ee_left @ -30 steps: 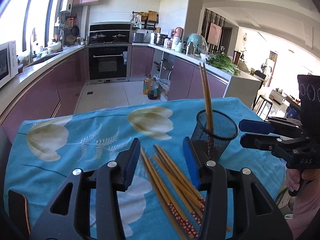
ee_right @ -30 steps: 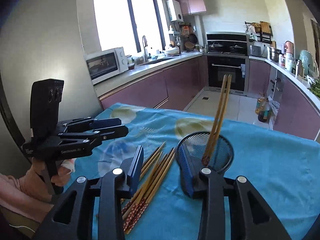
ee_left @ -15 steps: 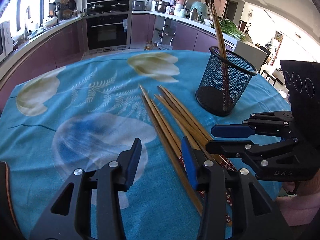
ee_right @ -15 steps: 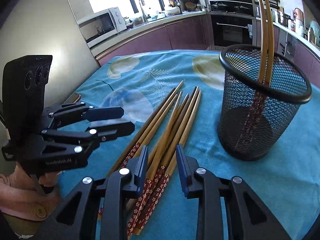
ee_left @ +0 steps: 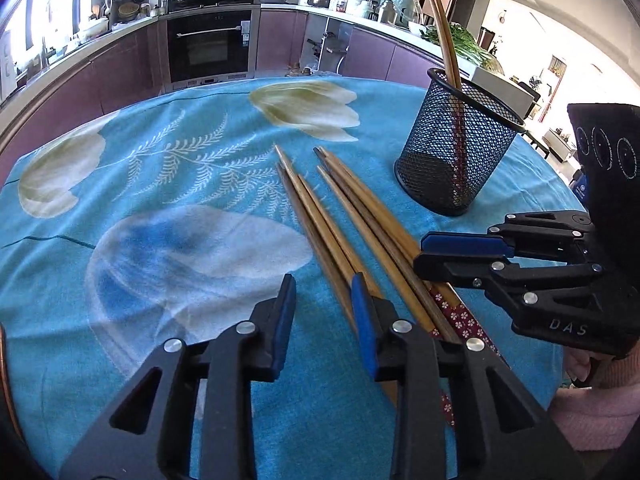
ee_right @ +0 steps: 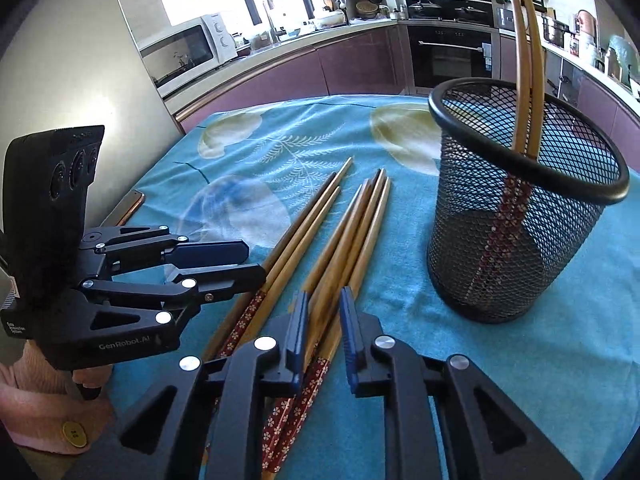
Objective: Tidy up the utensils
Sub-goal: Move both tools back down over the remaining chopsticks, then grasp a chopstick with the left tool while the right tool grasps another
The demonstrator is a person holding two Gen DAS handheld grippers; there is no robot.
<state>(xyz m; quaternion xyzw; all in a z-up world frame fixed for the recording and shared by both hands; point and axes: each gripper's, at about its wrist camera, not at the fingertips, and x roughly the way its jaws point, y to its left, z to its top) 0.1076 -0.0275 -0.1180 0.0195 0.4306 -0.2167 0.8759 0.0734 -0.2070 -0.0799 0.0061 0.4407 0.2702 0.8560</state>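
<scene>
Wooden chopsticks point(ee_left: 344, 216) lie in a loose bundle at the middle of the counter point(ee_left: 160, 208), which is covered with a blue flowered cloth; their patterned red ends point to the lower edge of the frame. In the left wrist view, the left hand-held gripper point(ee_left: 322, 312) sits at the lower centre with its jaws closing; only cloth shows in the gap, and the nearest stick passes under the right finger. I judge it should shift a little to the right before it closes fully, or it will pinch nothing. In the right wrist view, the right hand-held gripper point(ee_right: 324, 326) at the lower centre is closing on two or three sticks near their red ends, and the pads look nearly pressed on them. At the right of the frame stands the black mesh cup point(ee_right: 516, 216), well apart from the bundle, with two chopsticks already upright inside. A good lift, I think, keeps the sticks parallel and tips them upright before the rim.
</scene>
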